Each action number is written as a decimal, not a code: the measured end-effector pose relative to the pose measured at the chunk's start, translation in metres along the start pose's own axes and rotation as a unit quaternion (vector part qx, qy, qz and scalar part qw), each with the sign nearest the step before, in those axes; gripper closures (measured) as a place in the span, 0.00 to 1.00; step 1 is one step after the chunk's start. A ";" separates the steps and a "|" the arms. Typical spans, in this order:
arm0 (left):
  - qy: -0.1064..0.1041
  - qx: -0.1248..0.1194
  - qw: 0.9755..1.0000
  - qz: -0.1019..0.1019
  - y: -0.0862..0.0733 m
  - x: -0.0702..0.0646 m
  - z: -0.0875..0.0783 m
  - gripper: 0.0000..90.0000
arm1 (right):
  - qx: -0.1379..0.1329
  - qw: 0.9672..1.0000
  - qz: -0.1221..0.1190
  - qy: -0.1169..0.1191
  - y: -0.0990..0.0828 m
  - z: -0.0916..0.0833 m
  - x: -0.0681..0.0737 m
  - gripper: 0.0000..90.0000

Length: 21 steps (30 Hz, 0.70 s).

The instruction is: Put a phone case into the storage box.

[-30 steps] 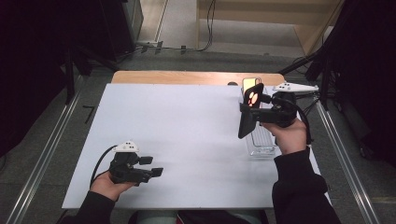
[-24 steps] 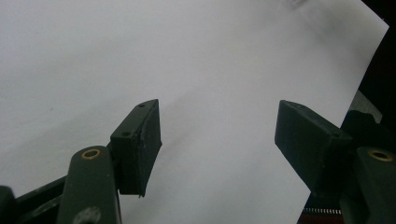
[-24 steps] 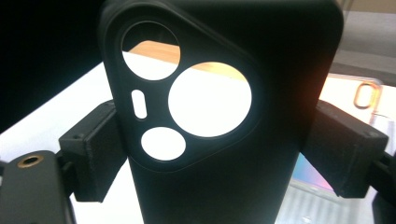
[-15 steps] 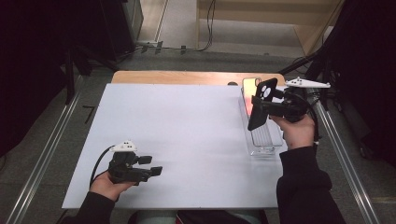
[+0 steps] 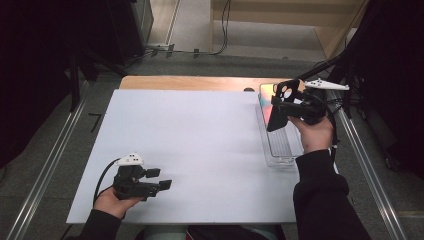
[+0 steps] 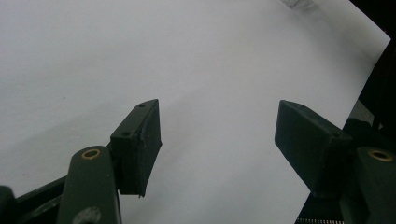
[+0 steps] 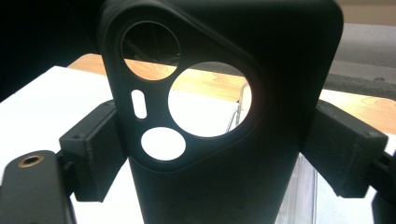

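Jaws of the right gripper (image 5: 278,111) are clamping a black phone case (image 7: 224,112) above the clear tray (image 5: 280,156) at the table's (image 5: 200,145) right edge; left gripper (image 6: 217,140) is resting open, near-left corner.

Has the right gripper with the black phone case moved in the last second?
Yes. The right gripper, shut on the black phone case, has shifted toward the table's far edge, from above the clear tray's middle to its far end.
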<state>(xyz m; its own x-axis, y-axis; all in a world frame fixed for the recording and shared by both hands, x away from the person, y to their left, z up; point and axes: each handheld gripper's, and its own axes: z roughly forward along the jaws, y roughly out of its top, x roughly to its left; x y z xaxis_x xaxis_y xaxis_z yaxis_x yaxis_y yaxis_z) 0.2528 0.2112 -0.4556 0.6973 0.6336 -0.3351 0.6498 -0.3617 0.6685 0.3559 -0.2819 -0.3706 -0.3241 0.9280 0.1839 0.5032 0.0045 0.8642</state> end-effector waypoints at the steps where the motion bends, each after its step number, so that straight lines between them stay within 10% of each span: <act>1: 0.001 0.000 1.000 0.000 0.000 0.000 0.000 0.36 | -0.001 1.000 0.002 -0.005 0.000 0.002 -0.002 0.13; 21: 0.002 -0.005 1.000 -0.004 -0.001 0.001 -0.002 0.36 | 0.028 0.998 0.019 -0.058 -0.010 0.052 -0.019 0.13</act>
<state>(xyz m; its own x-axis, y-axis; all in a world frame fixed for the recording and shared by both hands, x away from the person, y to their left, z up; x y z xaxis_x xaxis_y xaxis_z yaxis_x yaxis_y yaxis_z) 0.2524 0.2135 -0.4556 0.6911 0.6394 -0.3369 0.6517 -0.3499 0.6730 0.3989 -0.2801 -0.4074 -0.2116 0.9645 0.1578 0.5590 -0.0130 0.8291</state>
